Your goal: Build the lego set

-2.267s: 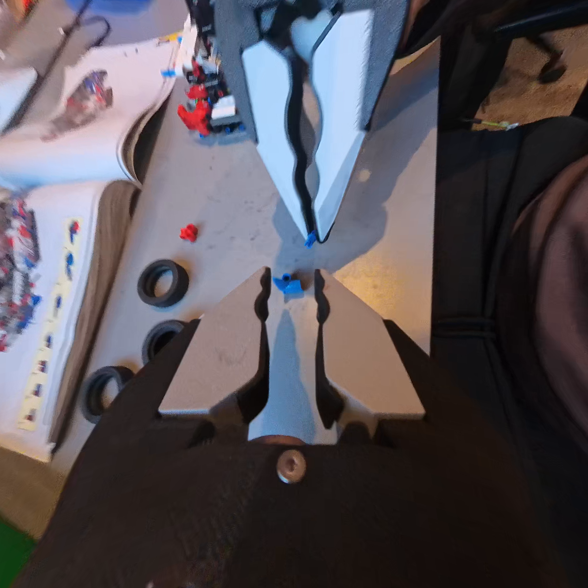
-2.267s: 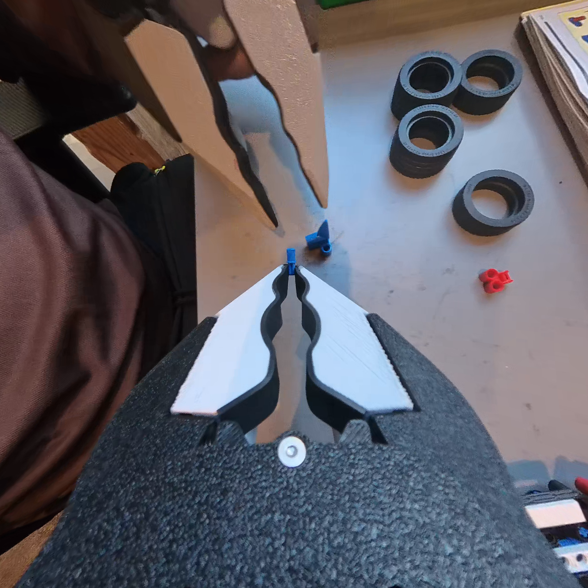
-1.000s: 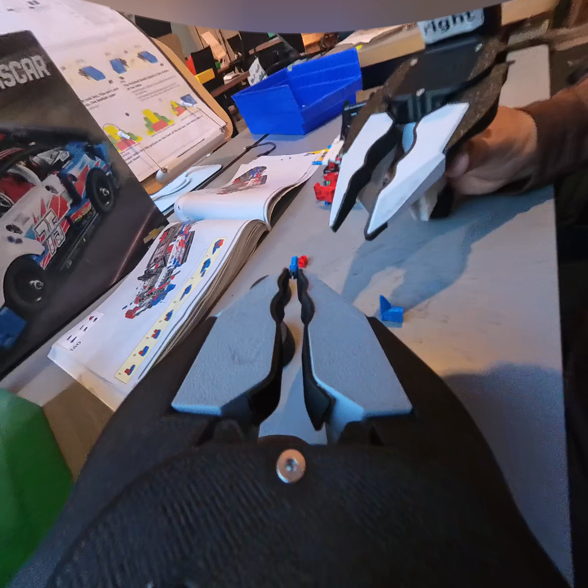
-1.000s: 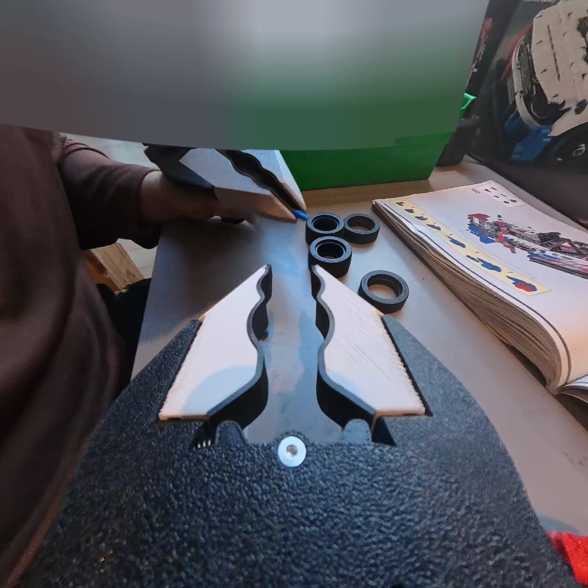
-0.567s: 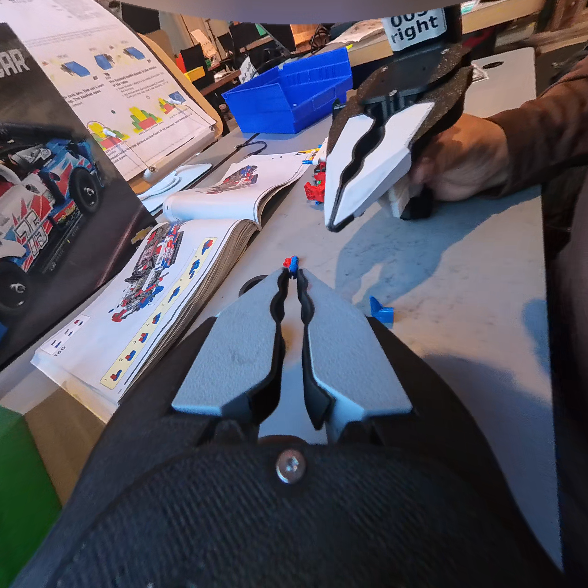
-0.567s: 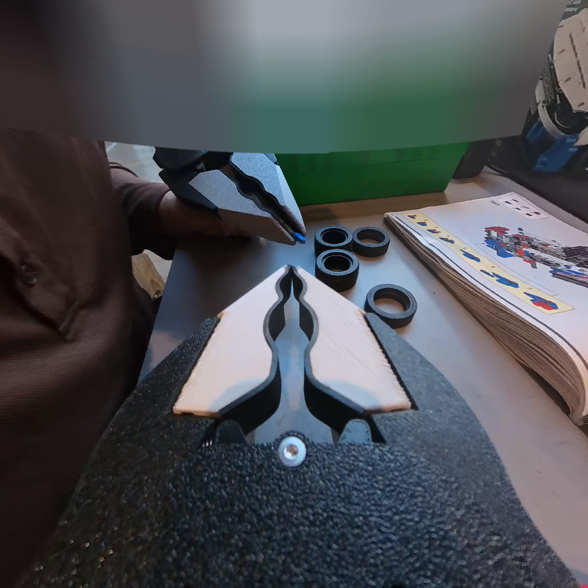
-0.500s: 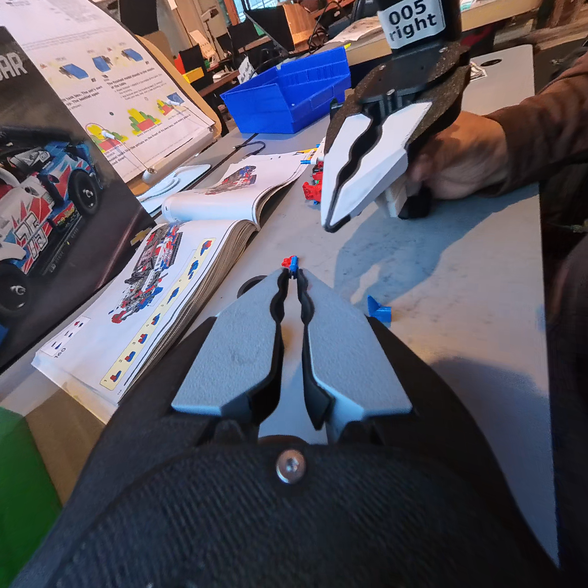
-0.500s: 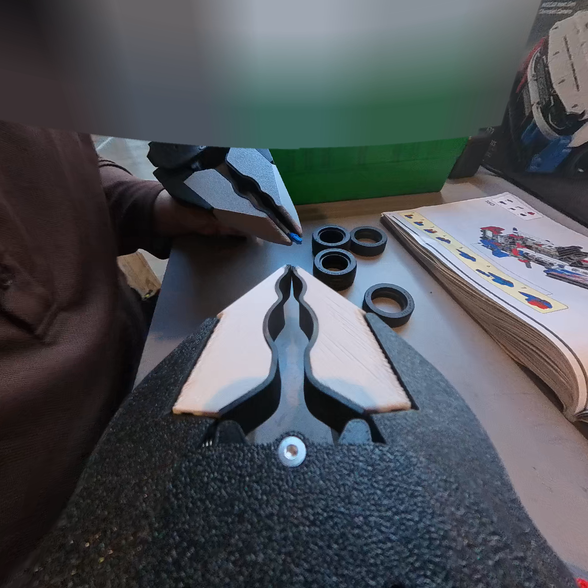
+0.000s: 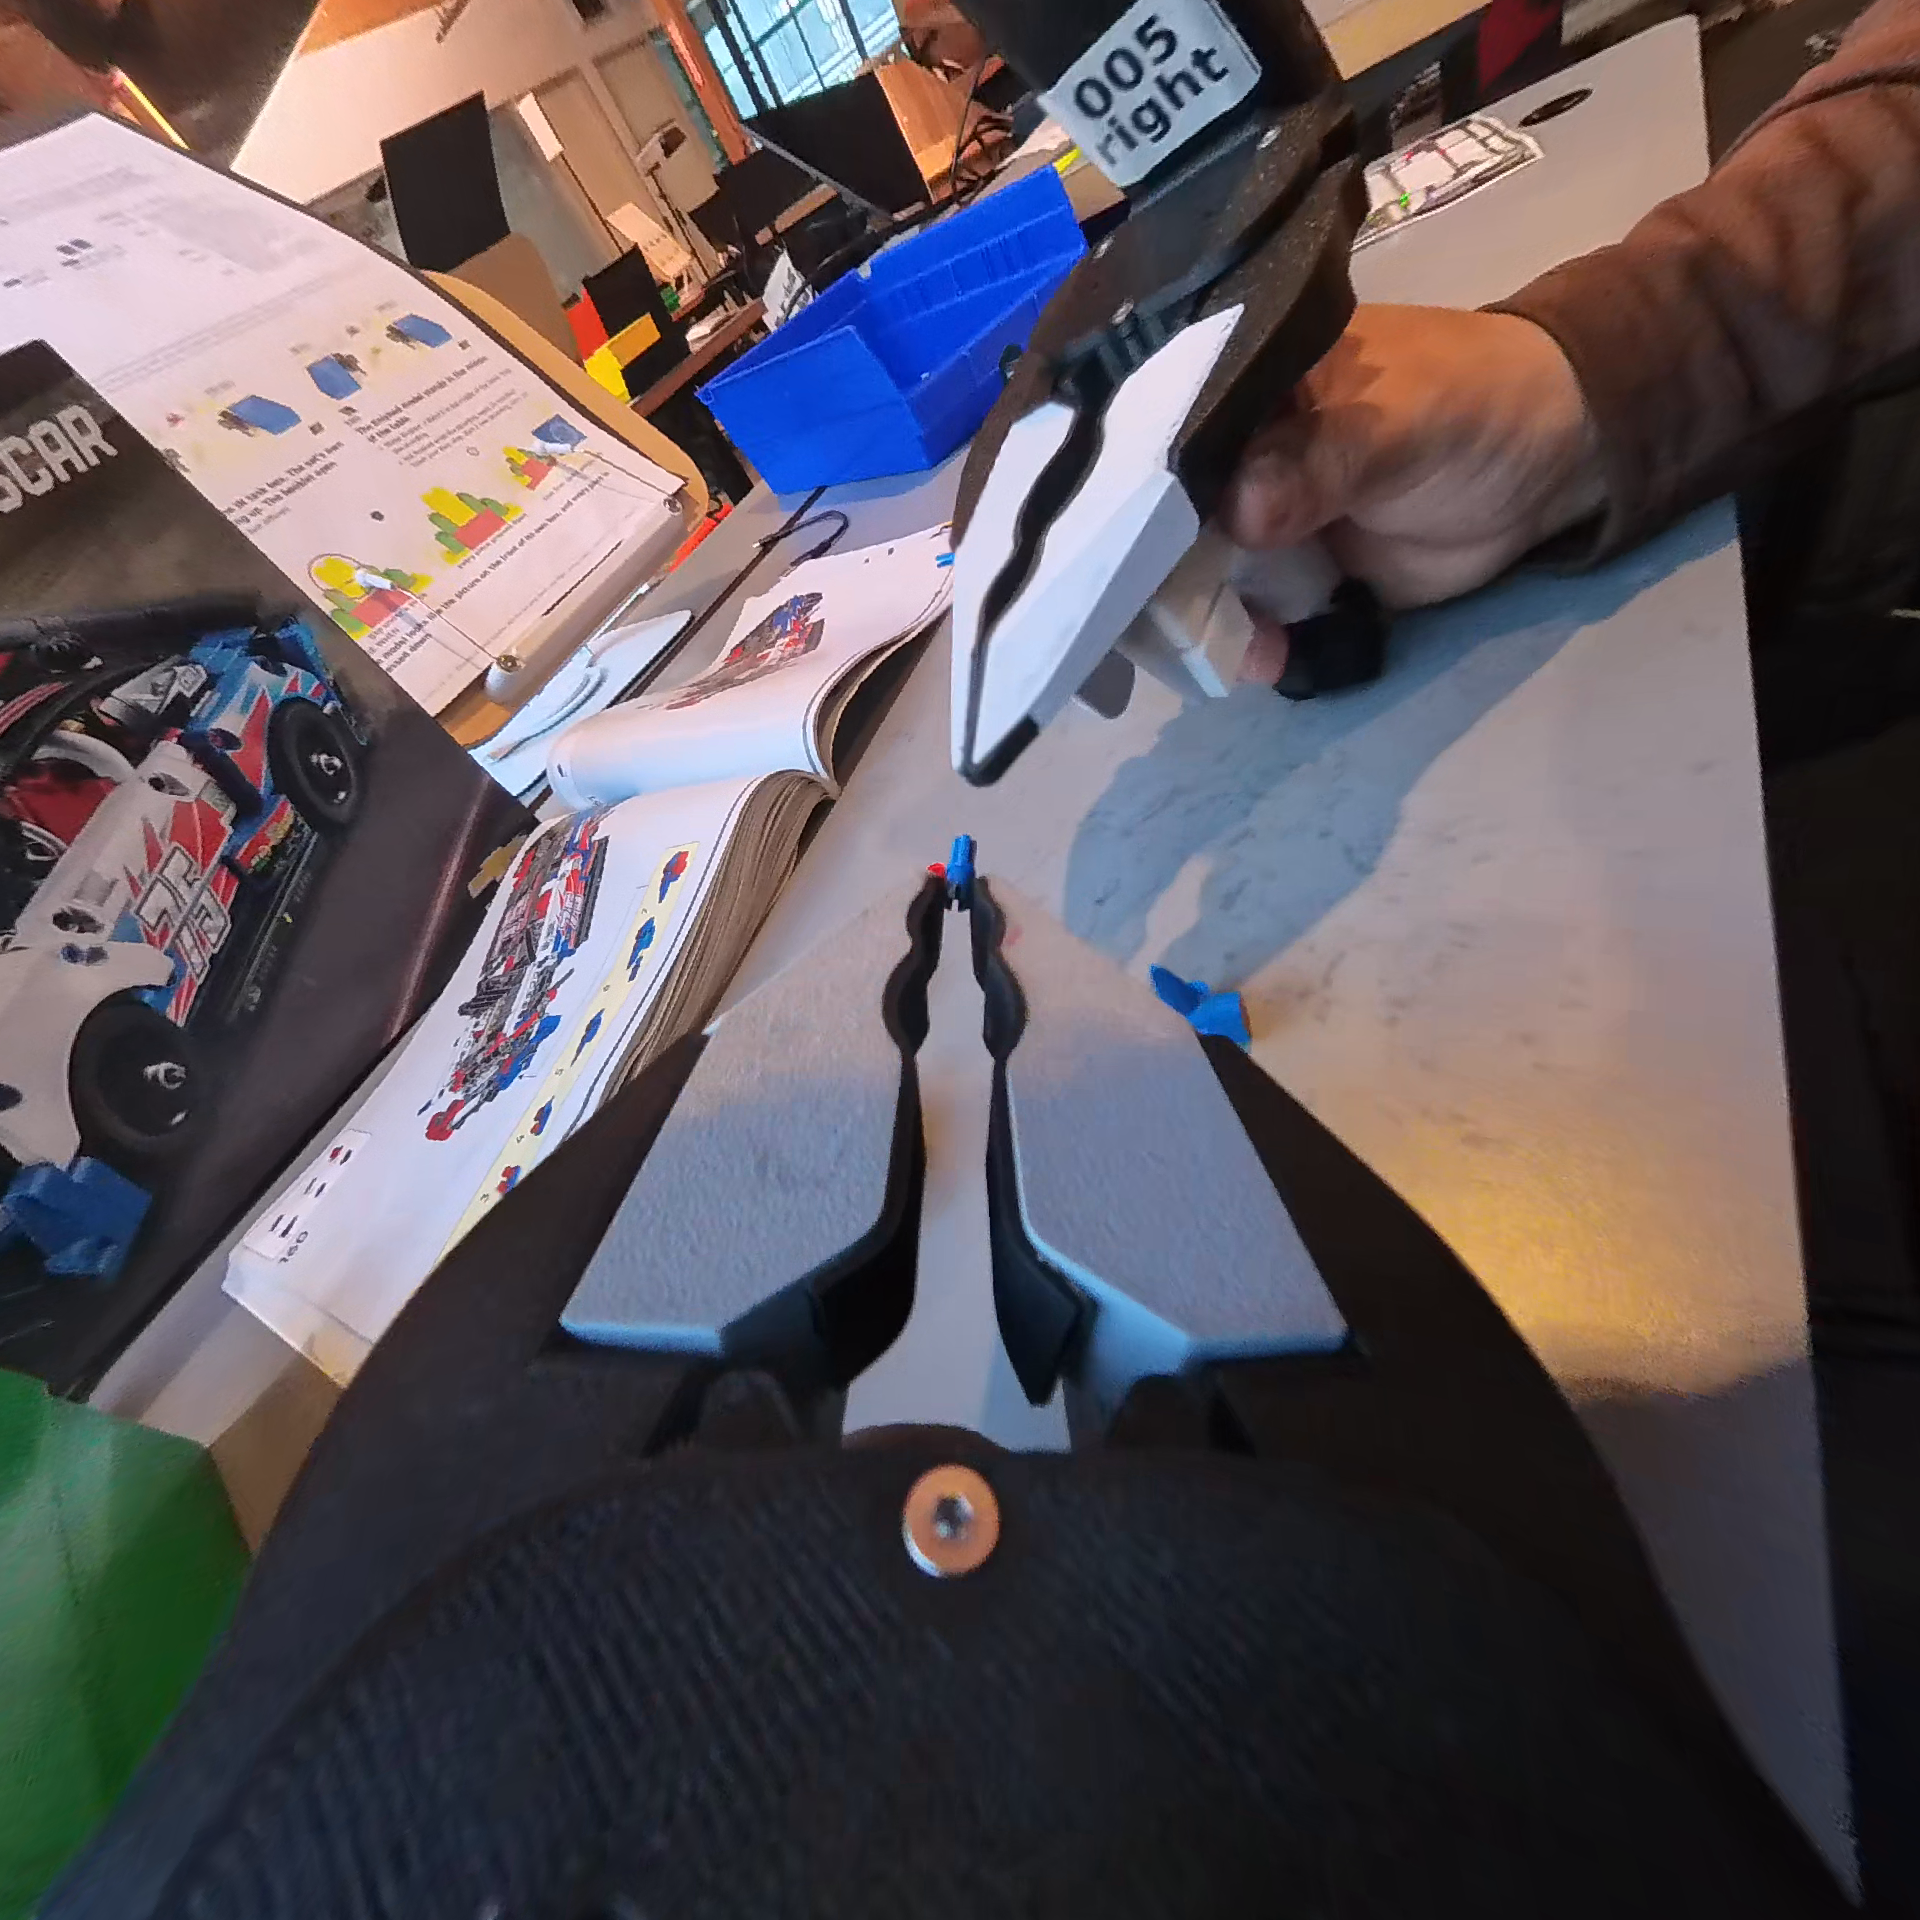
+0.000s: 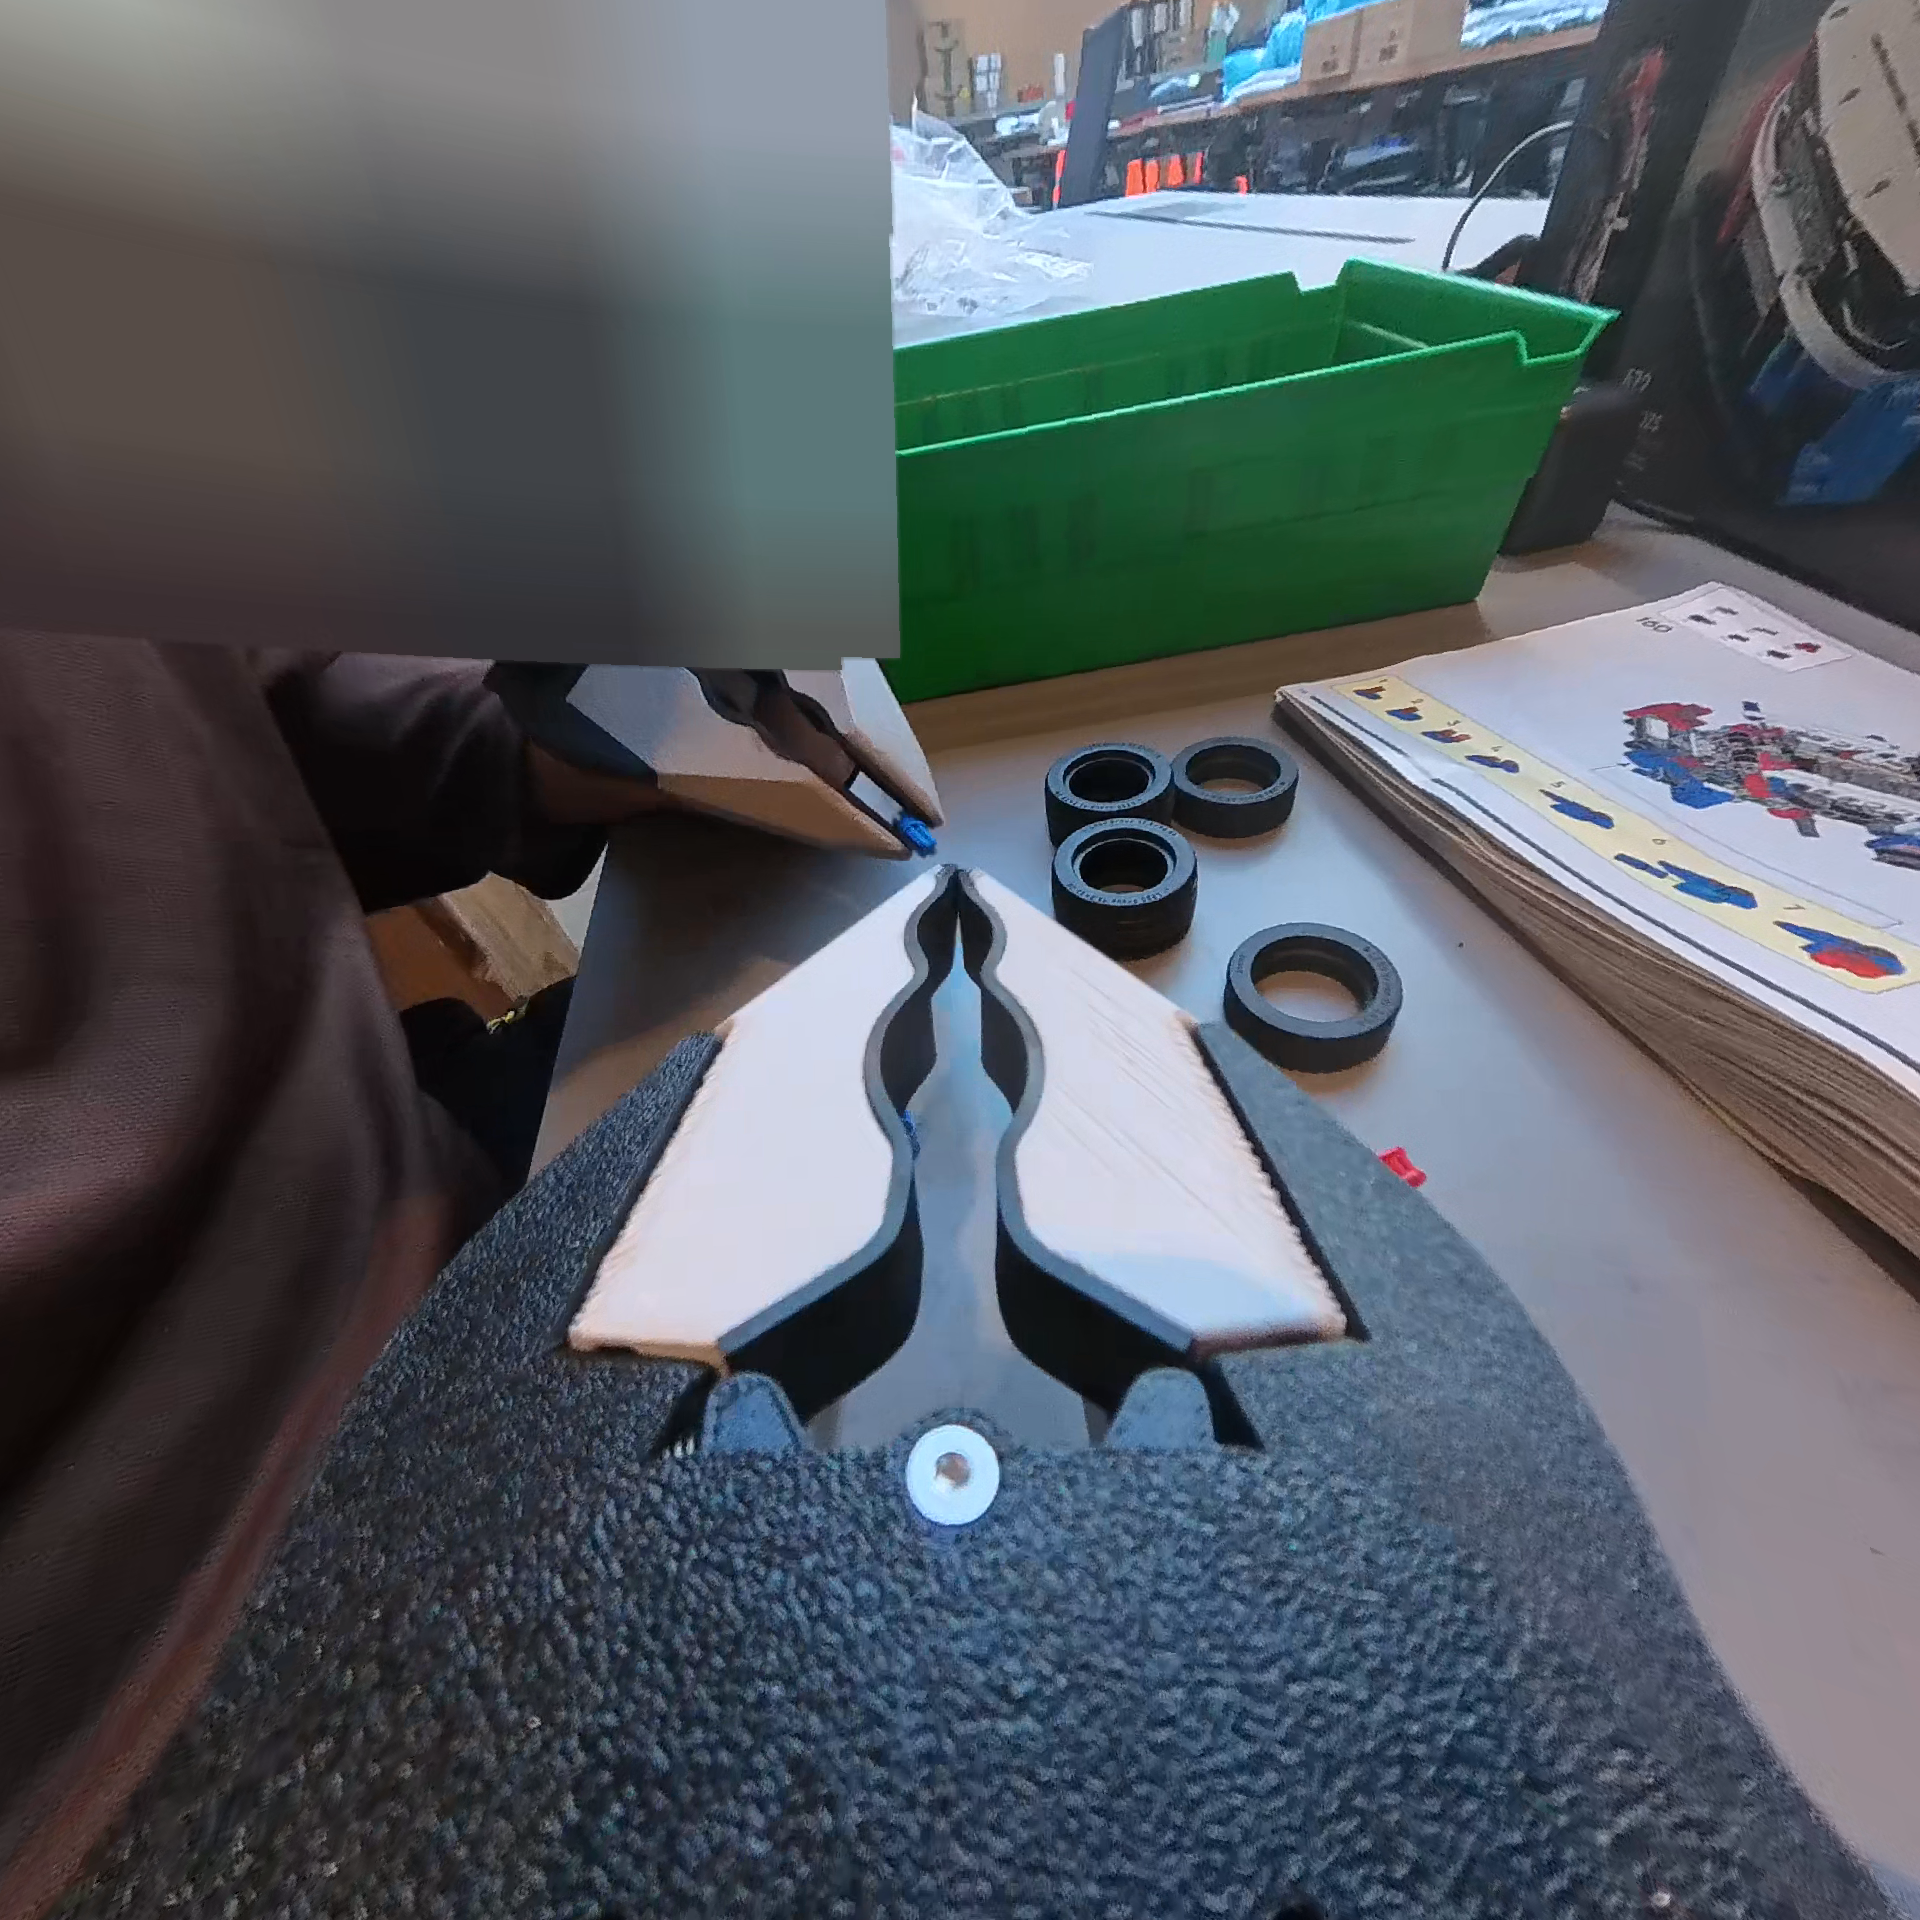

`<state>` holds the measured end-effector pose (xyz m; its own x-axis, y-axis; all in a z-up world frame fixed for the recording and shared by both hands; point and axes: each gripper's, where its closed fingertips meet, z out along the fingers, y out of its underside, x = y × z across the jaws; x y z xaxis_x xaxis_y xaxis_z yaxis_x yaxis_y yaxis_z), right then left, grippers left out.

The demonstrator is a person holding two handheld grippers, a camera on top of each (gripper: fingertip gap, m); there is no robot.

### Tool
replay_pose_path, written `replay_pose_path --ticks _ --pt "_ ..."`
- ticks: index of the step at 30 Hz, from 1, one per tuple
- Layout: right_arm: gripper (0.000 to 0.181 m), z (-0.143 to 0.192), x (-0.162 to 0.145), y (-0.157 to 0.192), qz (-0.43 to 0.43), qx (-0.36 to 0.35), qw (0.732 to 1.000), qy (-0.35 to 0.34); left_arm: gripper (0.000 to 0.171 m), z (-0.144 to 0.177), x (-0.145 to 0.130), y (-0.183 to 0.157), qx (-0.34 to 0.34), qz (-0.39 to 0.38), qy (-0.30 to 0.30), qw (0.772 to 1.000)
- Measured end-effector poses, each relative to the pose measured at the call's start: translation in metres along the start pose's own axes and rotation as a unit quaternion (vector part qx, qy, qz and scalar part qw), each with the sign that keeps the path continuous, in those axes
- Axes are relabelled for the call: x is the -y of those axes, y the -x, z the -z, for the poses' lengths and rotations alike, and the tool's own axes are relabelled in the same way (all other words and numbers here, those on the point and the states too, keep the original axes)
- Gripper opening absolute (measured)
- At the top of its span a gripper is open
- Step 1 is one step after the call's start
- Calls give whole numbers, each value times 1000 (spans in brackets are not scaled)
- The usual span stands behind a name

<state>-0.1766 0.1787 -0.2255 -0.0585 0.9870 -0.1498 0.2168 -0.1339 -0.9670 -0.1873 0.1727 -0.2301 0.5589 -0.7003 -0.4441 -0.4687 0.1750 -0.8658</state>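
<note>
My left gripper (image 9: 958, 896) is shut on a small blue pin (image 9: 962, 857) that sticks out past its tips, held above the grey table (image 9: 1455, 935). My right gripper (image 10: 951, 878) is shut with nothing between its fingers. In the left wrist view the right gripper (image 9: 975, 767) points down, its tip just above the pin. In the right wrist view the left gripper (image 10: 906, 831) and the pin (image 10: 916, 829) sit just left of my right tips. A blue angled piece (image 9: 1203, 1006) lies on the table right of the left gripper.
Several black tyres (image 10: 1122, 888) and a small red piece (image 10: 1398, 1164) lie on the table. An open instruction booklet (image 10: 1662, 831) lies beside them, with a green bin (image 10: 1195, 488) behind. A blue bin (image 9: 894, 364) and the set's box (image 9: 156, 831) stand farther off.
The blue pin passed from my right gripper to my left. Both grippers rose off the table. The right one opened, then shut empty, and its tip moved close to the pin.
</note>
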Motion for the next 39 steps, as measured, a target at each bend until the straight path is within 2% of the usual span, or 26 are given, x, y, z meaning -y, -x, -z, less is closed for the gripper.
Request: replay_pose_path --ticks 6,14,28,39 --pt "0 -3 -1 -2 -10 9 1000 6 2 2 -2 5 4 13 -3 1000" --pt "0 -7 -7 12 -7 41 999 29 2 0 -1 -6 -17 -3 -4 1000" --pt "7 -1 -7 8 -48 41 998 22 3 -5 -2 -15 -28 -29 6 999" --pt "4 -3 -11 14 -34 47 998 35 2 -4 0 -15 -27 -30 1 999"
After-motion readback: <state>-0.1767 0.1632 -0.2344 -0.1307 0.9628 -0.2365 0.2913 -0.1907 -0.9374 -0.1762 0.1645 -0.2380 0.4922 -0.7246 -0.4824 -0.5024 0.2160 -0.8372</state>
